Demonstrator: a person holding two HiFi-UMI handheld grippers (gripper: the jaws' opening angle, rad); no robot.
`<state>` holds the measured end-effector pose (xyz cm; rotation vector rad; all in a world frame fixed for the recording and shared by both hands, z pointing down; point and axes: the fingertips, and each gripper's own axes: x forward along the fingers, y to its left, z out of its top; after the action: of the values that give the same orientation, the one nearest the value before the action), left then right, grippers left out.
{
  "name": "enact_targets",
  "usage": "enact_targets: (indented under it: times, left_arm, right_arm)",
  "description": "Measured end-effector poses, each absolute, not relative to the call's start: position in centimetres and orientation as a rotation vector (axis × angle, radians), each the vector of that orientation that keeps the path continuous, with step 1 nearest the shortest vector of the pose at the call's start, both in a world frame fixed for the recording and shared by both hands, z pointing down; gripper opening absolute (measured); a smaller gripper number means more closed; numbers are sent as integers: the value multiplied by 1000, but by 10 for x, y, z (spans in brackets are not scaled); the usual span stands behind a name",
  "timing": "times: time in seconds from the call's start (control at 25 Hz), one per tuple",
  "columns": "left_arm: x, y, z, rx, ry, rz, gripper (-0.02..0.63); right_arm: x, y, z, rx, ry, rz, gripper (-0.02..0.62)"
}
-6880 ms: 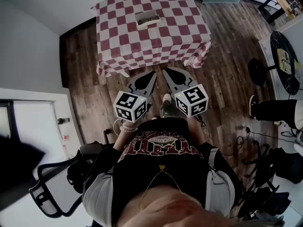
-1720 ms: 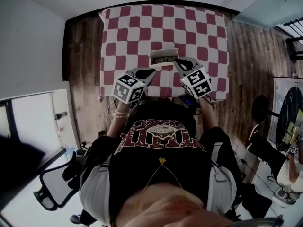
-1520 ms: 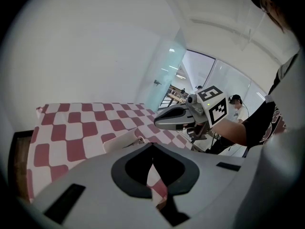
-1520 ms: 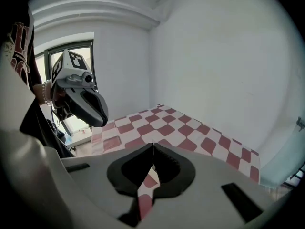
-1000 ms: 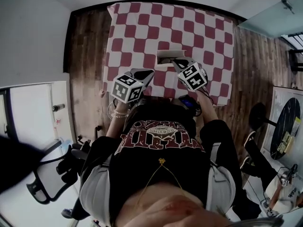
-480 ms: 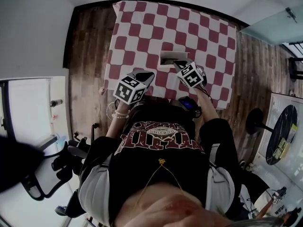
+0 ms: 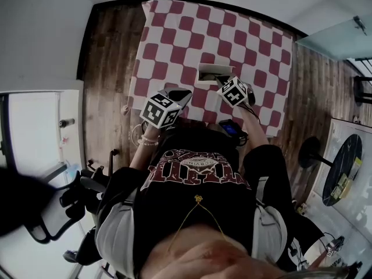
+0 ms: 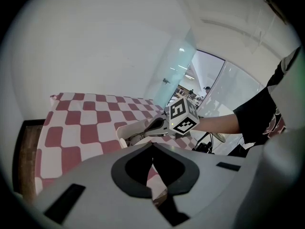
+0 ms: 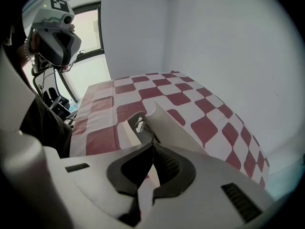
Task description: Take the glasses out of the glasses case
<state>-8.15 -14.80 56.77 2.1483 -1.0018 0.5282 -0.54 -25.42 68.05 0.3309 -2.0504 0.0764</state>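
The white glasses case [image 7: 207, 70] lies open on the red-and-white checked table [image 7: 174, 39], near its front edge. In the right gripper view its lid [image 9: 178, 125] stands raised and the dark-framed glasses [image 9: 139, 124] lie inside. My right gripper [image 7: 220, 81] is shut, with its tips [image 9: 153, 145] at the near end of the case; I cannot see anything caught between them. My left gripper [image 7: 186, 92] is shut on nothing and hangs over the table's front edge, left of the case [image 8: 129, 130]. From there I see the right gripper's marker cube [image 8: 182, 116].
A dark device with a lit blue screen [image 7: 230, 128] sits at the person's right hip. An office chair [image 7: 61, 205] stands behind on the left. There is a round black table [image 7: 343, 176] at the far right, with wooden floor [image 7: 107, 68] around the checked table and white walls close by.
The person has walked up to the table. The right gripper has moved forward to the open case, while the left gripper has stayed low at the table's front edge.
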Motion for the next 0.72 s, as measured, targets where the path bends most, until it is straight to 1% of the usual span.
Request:
enact_targets:
  times: [0.32,0.72]
  left_arm:
    - [-88,-148,573,2122,-1004,501,-2]
    - [-97,-141,575,2093,-1009,466,-2]
  right_arm:
    - [-8,-255,687,297,-2017,21,17]
    - [-11,-251,699,175,-1877,-304,18]
